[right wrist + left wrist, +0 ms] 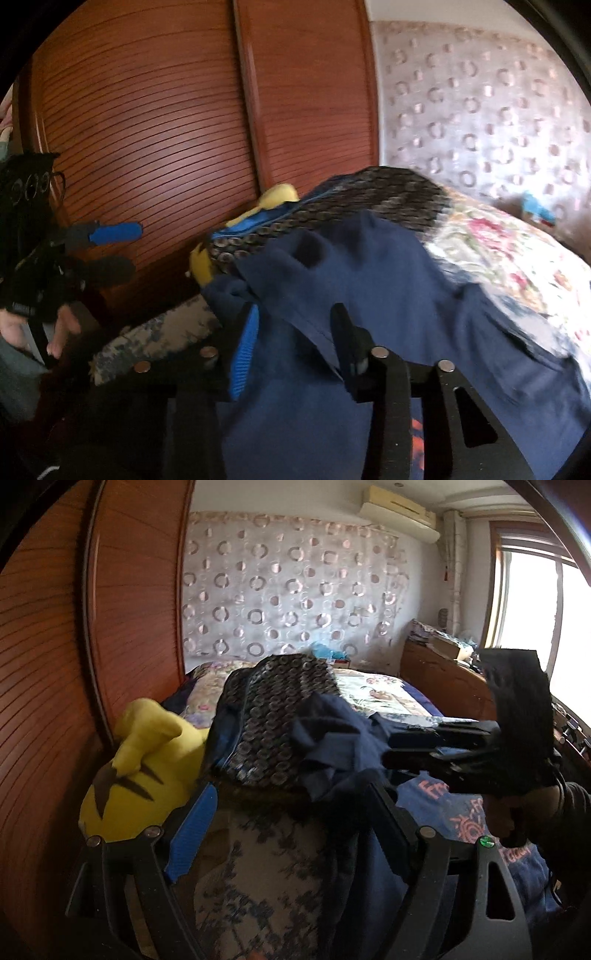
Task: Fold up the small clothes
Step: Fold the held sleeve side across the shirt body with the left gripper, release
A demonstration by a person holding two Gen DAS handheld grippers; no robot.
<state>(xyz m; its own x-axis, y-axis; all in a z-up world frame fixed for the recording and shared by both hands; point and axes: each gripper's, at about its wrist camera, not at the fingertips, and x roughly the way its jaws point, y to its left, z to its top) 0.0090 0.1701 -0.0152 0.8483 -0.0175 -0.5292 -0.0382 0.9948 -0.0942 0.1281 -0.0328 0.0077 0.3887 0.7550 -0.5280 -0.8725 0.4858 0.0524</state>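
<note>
I am seeing a navy garment (332,266); a dark cushion (273,716) is showing grey rings; a plush toy (140,775) is glowing yellow with brown stripes; the wardrobe (155,110) is showing reddish wood; the bedspread (509,258) is floral.

Navy garment (351,266) on bed (517,258), beside plush toy (147,760)
</note>
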